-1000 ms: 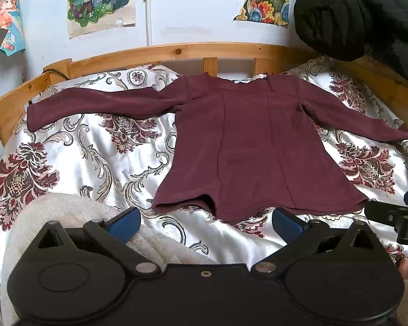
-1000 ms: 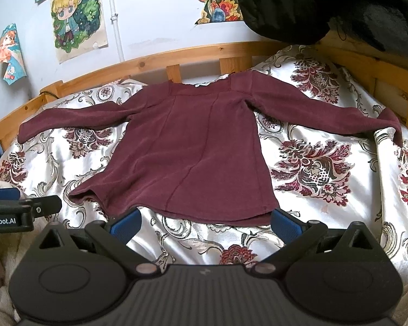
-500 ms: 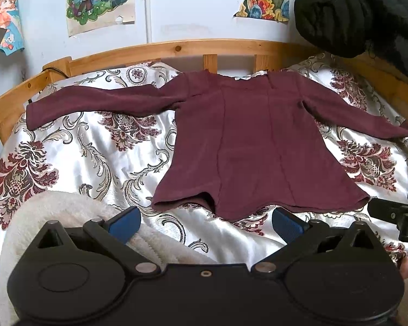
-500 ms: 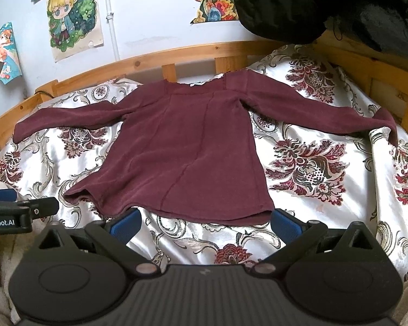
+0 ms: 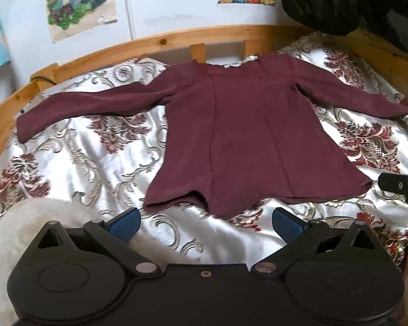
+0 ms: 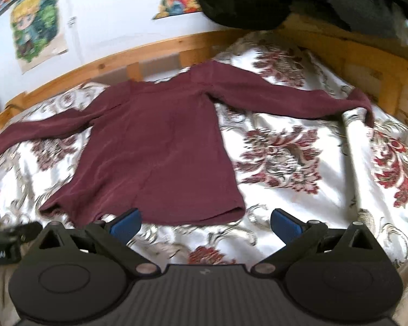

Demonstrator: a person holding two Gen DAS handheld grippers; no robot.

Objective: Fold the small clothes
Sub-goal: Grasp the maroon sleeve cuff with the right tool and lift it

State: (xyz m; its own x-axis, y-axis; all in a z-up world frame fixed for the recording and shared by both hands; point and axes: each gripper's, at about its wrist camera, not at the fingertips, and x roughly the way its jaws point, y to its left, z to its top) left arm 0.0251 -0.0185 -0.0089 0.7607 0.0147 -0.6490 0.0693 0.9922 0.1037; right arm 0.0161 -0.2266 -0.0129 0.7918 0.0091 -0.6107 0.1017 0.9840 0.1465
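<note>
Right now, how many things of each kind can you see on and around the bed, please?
Maroon long-sleeved top: 1
Floral bedspread: 1
Wooden bed rail: 1
Cartoon posters: 3
Black garment pile: 1
Open grippers: 2, left gripper and right gripper
Total: 9

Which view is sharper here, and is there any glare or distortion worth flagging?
Left wrist view: fairly sharp on the maroon top, with sheen glare on the satin bedspread and the wooden bed rail bowed by the fisheye. Right wrist view: motion-blurred throughout, smearing the top's right sleeve and wall posters.
</note>
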